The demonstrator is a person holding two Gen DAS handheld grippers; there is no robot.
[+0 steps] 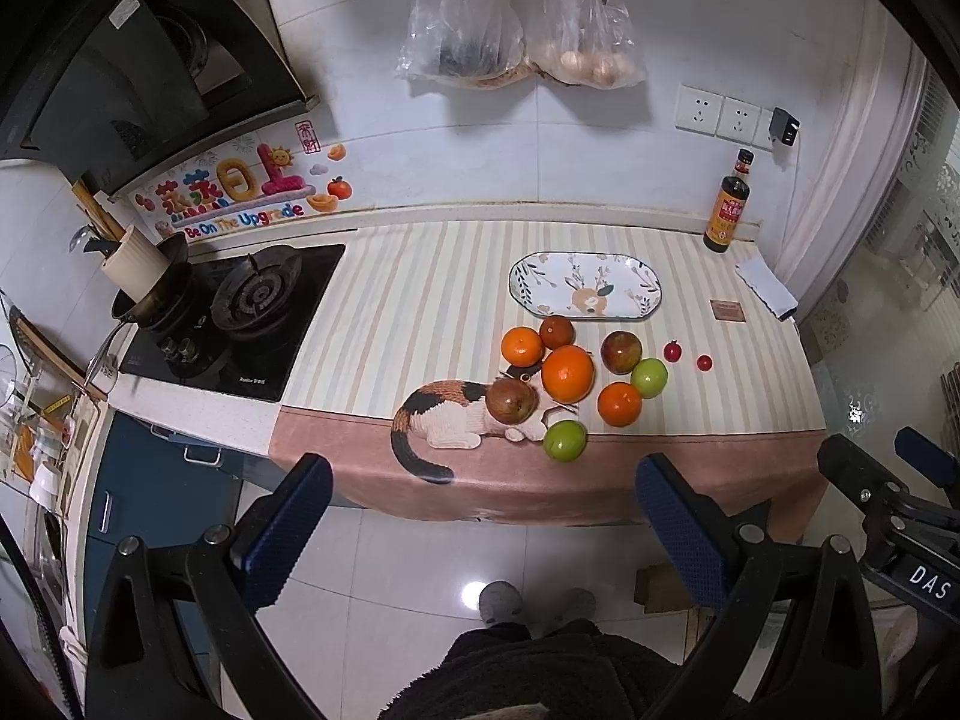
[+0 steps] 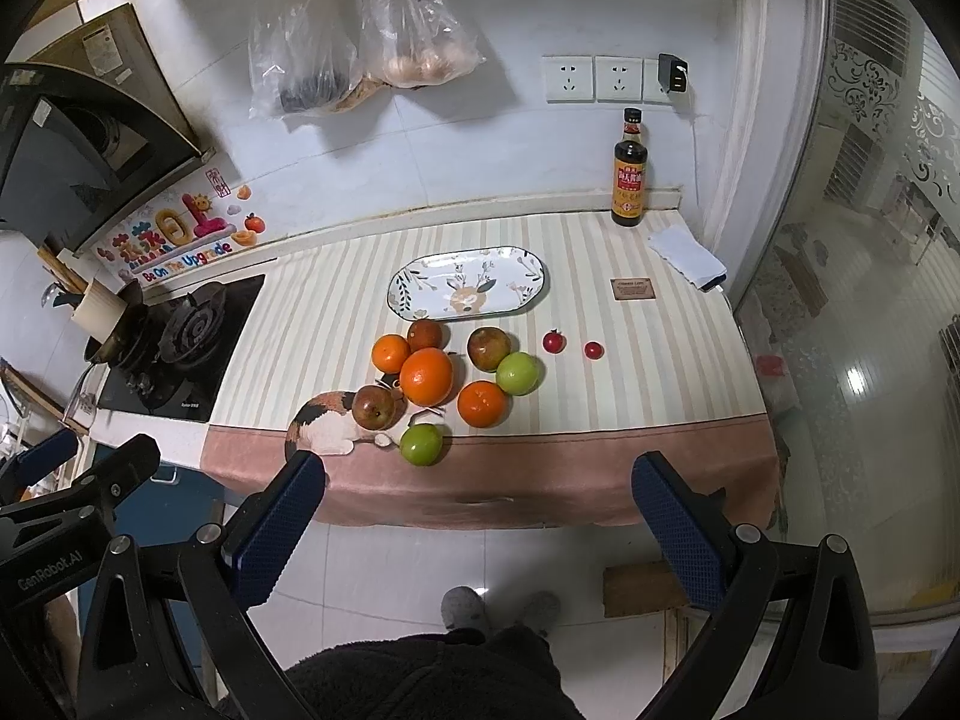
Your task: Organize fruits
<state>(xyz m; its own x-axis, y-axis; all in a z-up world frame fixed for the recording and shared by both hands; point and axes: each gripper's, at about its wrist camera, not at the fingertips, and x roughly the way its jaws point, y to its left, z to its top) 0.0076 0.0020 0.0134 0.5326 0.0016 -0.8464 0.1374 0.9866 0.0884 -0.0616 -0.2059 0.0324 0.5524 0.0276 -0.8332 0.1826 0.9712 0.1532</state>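
Both claws, left [image 1: 483, 519] and right [image 2: 477, 513], gape before the counter edge [image 2: 480, 516], fruits [image 2: 426, 376] beyond.

Left wrist: looked down from above the floor, facing the table [image 1: 420, 300] from well back.
Right wrist: same direction, further right.
Shared: oval plate [image 1: 585, 286] [image 2: 468, 291], fruits.

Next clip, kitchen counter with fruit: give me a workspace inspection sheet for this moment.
Surface: striped cloth with a cat print covers the counter.
Job's things: oval plate holds nothing; oranges, reddish apples, green fruits and two small red fruits lie loose in front of it.
Clutter: sauce bottle, folded white cloth, small brown card.
Grippers: left tool and right tool open, short of the counter.
Cables: nothing seen.
Surroundings: gas stove to the left, hanging plastic bags, wall sockets.
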